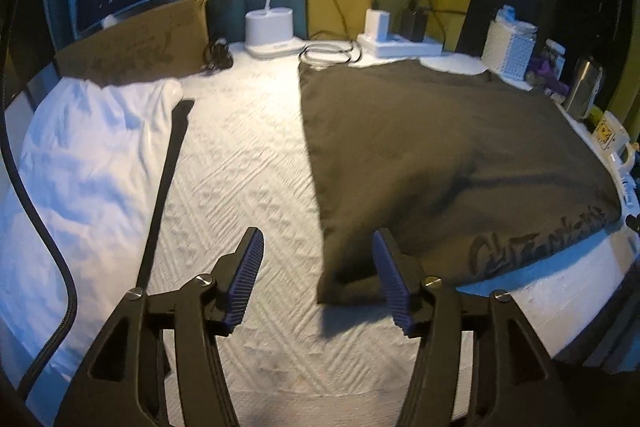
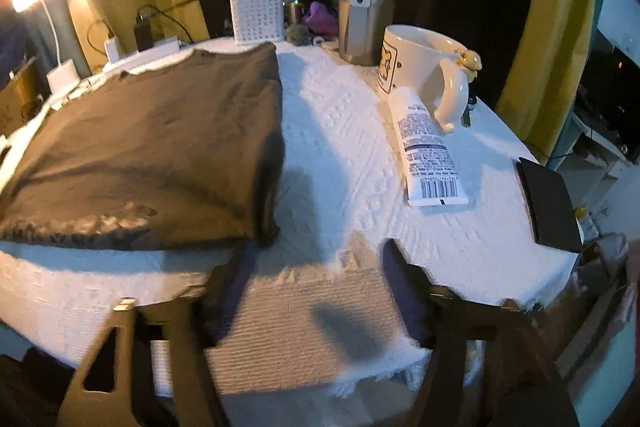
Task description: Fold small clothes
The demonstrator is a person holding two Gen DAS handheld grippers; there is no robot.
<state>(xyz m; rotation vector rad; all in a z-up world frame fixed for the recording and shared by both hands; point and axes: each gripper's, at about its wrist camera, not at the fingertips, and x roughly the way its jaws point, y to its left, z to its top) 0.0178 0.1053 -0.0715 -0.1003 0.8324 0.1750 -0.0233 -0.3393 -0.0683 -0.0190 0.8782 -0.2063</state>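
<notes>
Dark shirt (image 1: 440, 155) is lying folded flat on the white textured cloth (image 1: 248, 163), with a white garment (image 1: 88, 163) still bunched up off to its left. Left gripper (image 1: 318, 275) hangs just off the shirt's near-left corner, jaws spread, nothing between them. Right gripper (image 2: 316, 287) sits near the table edge by the shirt's near-right corner, also wide and empty. I'd say the fold's basically laid down, so lift straight away without snagging the hem, then check the edges line up before going for the white one.
</notes>
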